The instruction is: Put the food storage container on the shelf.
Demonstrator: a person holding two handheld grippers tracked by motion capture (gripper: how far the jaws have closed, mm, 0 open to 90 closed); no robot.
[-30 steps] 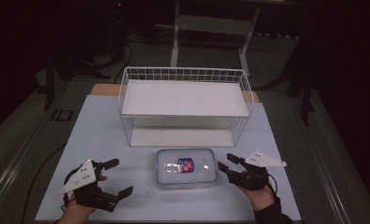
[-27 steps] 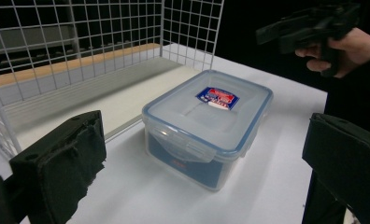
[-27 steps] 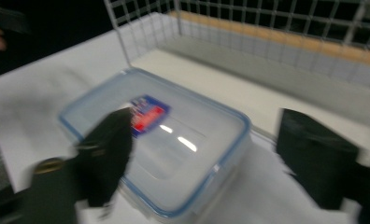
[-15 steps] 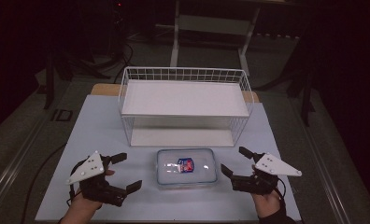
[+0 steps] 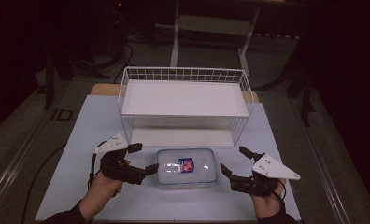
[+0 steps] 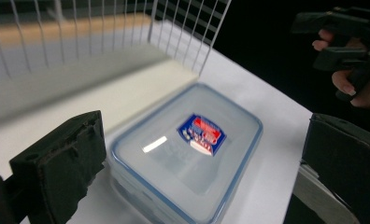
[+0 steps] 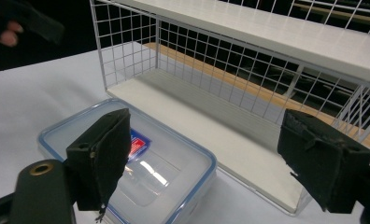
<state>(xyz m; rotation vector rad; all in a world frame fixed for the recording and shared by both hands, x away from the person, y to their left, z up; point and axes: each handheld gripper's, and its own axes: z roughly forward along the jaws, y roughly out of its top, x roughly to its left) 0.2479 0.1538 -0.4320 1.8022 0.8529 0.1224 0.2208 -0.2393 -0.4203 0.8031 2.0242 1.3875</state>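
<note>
A clear lidded plastic container with a blue rim and a red-and-blue label lies flat on the white table, in front of the wire rack. My left gripper stands open at the container's left end, one fingertip close to its edge. In the left gripper view the container lies below and between the wide jaws of that gripper. My right gripper stands open just right of the container. Its jaws went wide and have just been closing slightly, with nothing pressed between them. In the right gripper view the container sits low between the jaws of that gripper.
A white two-level wire rack stands just behind the container, its lower shelf bare. The table top runs out to dark floor on both sides. The other hand's gripper shows far right in the left gripper view.
The left gripper has moved right and up, toward the container's left end. The right gripper has risen a little and its jaws stand wider than a second ago.
</note>
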